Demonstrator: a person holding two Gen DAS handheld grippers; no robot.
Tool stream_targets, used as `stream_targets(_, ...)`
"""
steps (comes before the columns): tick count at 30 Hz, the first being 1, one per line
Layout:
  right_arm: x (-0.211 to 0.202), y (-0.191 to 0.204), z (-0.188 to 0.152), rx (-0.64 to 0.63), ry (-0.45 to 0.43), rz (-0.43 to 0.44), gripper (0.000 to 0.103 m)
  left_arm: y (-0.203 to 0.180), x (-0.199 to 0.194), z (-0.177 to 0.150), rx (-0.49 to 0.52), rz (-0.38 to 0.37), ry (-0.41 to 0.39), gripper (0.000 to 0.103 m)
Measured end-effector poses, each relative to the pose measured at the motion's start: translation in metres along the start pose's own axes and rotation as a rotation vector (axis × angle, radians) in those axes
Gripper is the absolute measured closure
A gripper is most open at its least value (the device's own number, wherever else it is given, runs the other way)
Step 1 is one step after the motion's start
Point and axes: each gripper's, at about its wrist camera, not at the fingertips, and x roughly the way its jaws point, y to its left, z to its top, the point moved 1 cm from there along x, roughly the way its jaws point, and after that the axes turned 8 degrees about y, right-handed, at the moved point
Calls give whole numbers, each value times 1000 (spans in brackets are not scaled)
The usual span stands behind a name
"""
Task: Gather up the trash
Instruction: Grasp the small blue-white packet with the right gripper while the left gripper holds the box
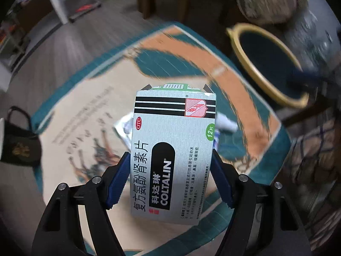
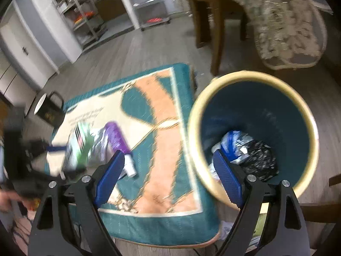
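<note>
Above the rug: the left gripper (image 1: 171, 166) pinches a medicine box (image 1: 172, 155), blue pads on both its sides.
Rug (image 2: 162, 149): teal and orange, on the wooden floor, carrying a purple tube (image 2: 118, 138) and foil wrappers.
Bin (image 2: 255, 81): yellow-rimmed, beside the rug, trash inside.
Right gripper (image 2: 170, 168): jaws spread, empty, at the bin's rim.
Black mug (image 2: 50, 111): at the rug's far corner.
</note>
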Motion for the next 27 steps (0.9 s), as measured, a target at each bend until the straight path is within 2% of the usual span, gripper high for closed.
stream_targets(3, 19, 27, -12, -49, 70, 65, 20, 19, -18, 3, -76, 15, -43, 29)
stream_targets(6, 41, 47, -24, -45, 153, 153, 20, 36, -29, 10, -152, 17, -79, 29)
stream_targets(8, 54, 59, -29, -55, 190, 169, 20, 44, -35, 11, -188, 5, -99, 29)
stream_targets(14, 82, 77, -30, -50, 228, 145, 21, 51, -44, 14, -221, -10, -132, 29)
stream_targets(18, 98, 83, -25, -38, 225, 116, 21, 50, -45, 13, -218, -20, -139, 28)
stream_targets(21, 104, 91, -23, -75, 203, 76, 24, 51, -49, 10, -221, -24, -147, 28)
stream_targets(24, 108, 99, -20, -130, 179, 38, 32, 52, -51, 9, -225, -27, -150, 28)
stream_targets(25, 108, 102, -21, -146, 174, 28, 41, 52, -51, 9, -226, -28, -150, 28)
stream_targets(27, 109, 105, -21, -179, 160, 5, 50, 53, -51, 8, -229, -27, -147, 28)
